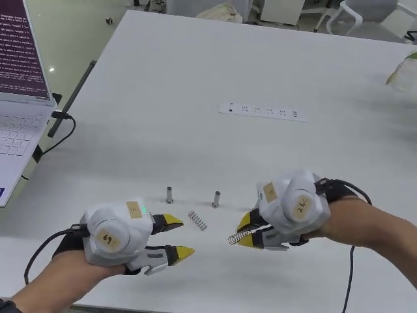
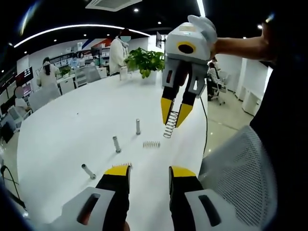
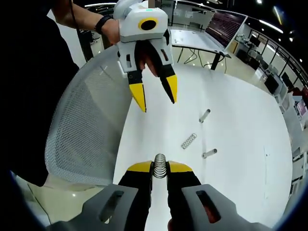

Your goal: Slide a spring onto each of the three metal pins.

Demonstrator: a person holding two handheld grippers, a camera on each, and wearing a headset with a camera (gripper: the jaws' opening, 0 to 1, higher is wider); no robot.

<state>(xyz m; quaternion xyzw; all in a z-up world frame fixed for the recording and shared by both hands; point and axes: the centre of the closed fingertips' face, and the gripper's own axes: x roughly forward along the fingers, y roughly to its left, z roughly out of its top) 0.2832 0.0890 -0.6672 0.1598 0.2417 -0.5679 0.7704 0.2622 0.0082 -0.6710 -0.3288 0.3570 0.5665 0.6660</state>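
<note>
My right gripper (image 1: 246, 233) is shut on a small steel spring (image 1: 235, 238) and holds it above the white table; the spring (image 3: 160, 166) stands clamped between its yellow tips. A second spring (image 1: 197, 220) lies loose on the table between the grippers. Two short metal pins (image 1: 169, 194) (image 1: 216, 199) stand upright just beyond it. In the left gripper view three pins (image 2: 138, 126) (image 2: 116, 144) (image 2: 88, 171) stand in a row. My left gripper (image 1: 179, 237) is open with nothing between its jaws, hovering left of the loose spring.
An open laptop (image 1: 16, 98) with a cable (image 1: 62, 124) sits at the table's left edge. A white power strip (image 1: 262, 111) lies farther back. A mesh chair (image 2: 240, 168) stands at the near edge; a plant (image 2: 147, 60) and people are in the background.
</note>
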